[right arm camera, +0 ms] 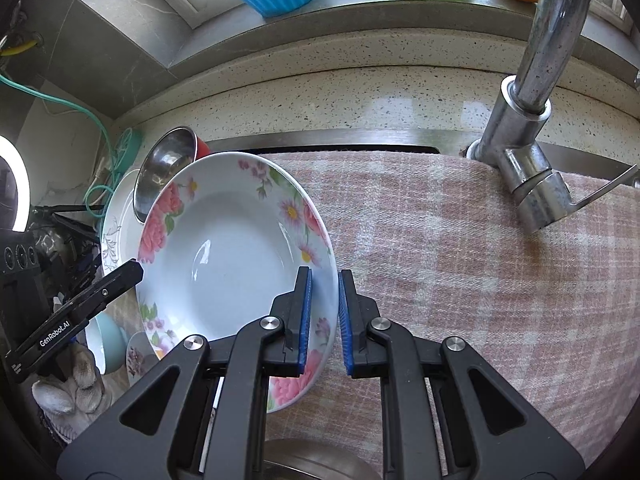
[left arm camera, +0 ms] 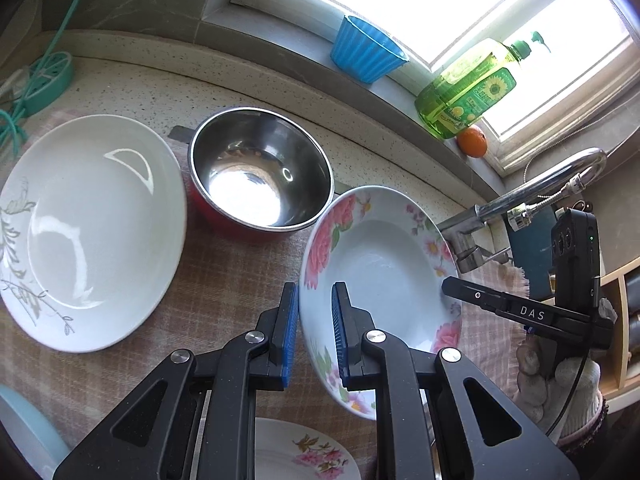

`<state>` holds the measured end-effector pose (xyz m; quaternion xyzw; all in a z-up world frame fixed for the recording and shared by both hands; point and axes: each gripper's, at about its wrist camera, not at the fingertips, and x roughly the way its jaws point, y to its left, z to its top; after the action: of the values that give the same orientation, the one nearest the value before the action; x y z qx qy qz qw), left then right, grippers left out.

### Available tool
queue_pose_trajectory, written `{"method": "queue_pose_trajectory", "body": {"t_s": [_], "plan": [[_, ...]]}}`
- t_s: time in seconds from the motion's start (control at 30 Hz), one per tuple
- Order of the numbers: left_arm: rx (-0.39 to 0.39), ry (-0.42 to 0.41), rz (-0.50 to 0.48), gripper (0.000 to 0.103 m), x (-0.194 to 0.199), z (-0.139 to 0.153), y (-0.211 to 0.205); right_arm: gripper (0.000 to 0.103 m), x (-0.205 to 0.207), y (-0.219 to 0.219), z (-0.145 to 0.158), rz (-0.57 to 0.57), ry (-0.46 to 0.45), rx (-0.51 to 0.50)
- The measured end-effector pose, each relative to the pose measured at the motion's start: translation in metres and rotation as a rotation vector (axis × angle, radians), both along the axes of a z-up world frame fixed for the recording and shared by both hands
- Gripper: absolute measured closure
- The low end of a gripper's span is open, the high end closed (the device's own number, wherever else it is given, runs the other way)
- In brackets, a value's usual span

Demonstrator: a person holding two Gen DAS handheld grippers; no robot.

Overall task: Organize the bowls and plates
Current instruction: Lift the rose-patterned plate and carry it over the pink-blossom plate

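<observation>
A deep plate with pink flowers (left arm camera: 384, 264) is held off the counter, tilted, between both grippers. My left gripper (left arm camera: 316, 300) is shut on its left rim. My right gripper (right arm camera: 324, 284) is shut on its right rim (right arm camera: 320, 256); its finger shows in the left wrist view (left arm camera: 480, 296). A large white plate with a grey leaf pattern (left arm camera: 88, 232) lies at the left. A steel bowl with a red outside (left arm camera: 260, 168) stands behind, between the two plates. Another flowered plate (left arm camera: 304, 456) lies below the left gripper.
A checked pink cloth (right arm camera: 460, 260) covers the counter and sink area. A chrome faucet (right arm camera: 528, 120) stands at the right. A blue cup (left arm camera: 366, 54), a green soap bottle (left arm camera: 468, 92) and an orange (left arm camera: 473, 141) sit on the window sill. A pale blue dish (left arm camera: 24, 432) lies at the lower left.
</observation>
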<state>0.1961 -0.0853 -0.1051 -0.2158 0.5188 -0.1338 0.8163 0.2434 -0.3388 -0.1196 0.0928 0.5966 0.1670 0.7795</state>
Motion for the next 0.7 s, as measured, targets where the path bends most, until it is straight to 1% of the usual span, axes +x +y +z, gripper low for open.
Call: {"method": "queue_pose_trajectory", "body": {"t_s": [0.4, 0.7], "plan": [[-0.005, -0.026, 0.058, 0.088, -0.038, 0.014, 0.034, 0.09, -0.027, 0.038, 0.018, 0.069, -0.009, 0.008], [-0.012, -0.022, 0.115, 0.088, -0.077, 0.016, 0.065, 0.09, -0.05, 0.079, 0.017, 0.162, 0.005, -0.006]]}}
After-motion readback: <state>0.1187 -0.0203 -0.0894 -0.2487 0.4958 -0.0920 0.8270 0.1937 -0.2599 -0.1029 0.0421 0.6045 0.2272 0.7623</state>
